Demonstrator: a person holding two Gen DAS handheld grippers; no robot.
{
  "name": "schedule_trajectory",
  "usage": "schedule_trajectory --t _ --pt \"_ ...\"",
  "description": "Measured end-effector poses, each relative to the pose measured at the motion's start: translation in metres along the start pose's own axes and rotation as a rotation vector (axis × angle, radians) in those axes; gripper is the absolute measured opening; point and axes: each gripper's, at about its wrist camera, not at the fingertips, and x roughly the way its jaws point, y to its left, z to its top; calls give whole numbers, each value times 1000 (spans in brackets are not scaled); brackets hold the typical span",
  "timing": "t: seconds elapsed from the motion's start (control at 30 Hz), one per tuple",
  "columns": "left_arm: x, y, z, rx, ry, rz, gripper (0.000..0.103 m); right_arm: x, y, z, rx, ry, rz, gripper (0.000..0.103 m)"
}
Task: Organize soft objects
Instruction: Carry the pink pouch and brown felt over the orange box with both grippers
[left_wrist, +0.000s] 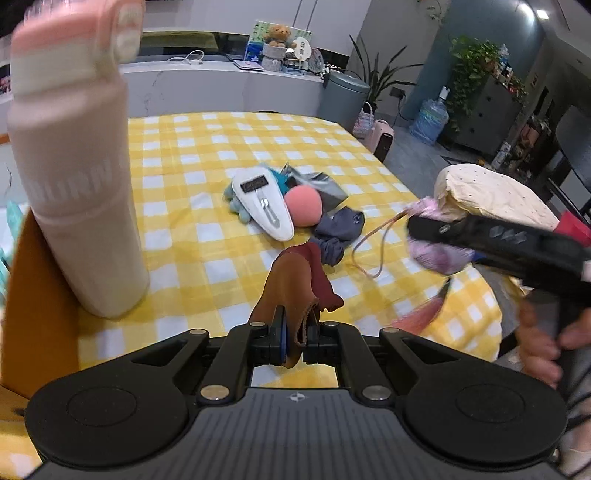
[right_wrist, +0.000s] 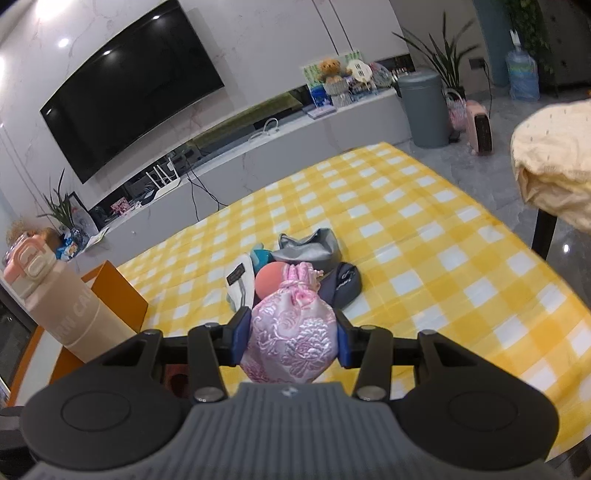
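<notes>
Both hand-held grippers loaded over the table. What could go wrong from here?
1. The left hand-held gripper pinches the brown cloth by one edge only; it may slip out.
2. The pink pouch trails a cord that could snag the pile.
3. The tall bottle stands close on the left; a swing may topple it.

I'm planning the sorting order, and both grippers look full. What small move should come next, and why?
Probably carry one item to the orange box and let go. The left gripper is shut on a brown leather piece, and the right gripper is clamped on the pink brocade pouch, so neither can take anything from the pile.
</notes>
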Motion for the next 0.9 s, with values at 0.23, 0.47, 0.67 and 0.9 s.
schedule_trajectory --t 0.23,0.47,0.67,0.9 --pt "-32 8 45 -17 26 -37 8 27 9 7 100 80 -23 45" --pt "-58 11 106 -47 13 -111 8 51 37 50 153 122 -15 45" --pt "-61 22 148 -68 21 -57 8 85 74 100 157 165 -10 45" --pt "-70 50 181 -127 -5 30 8 132 117 142 176 247 -14 45"
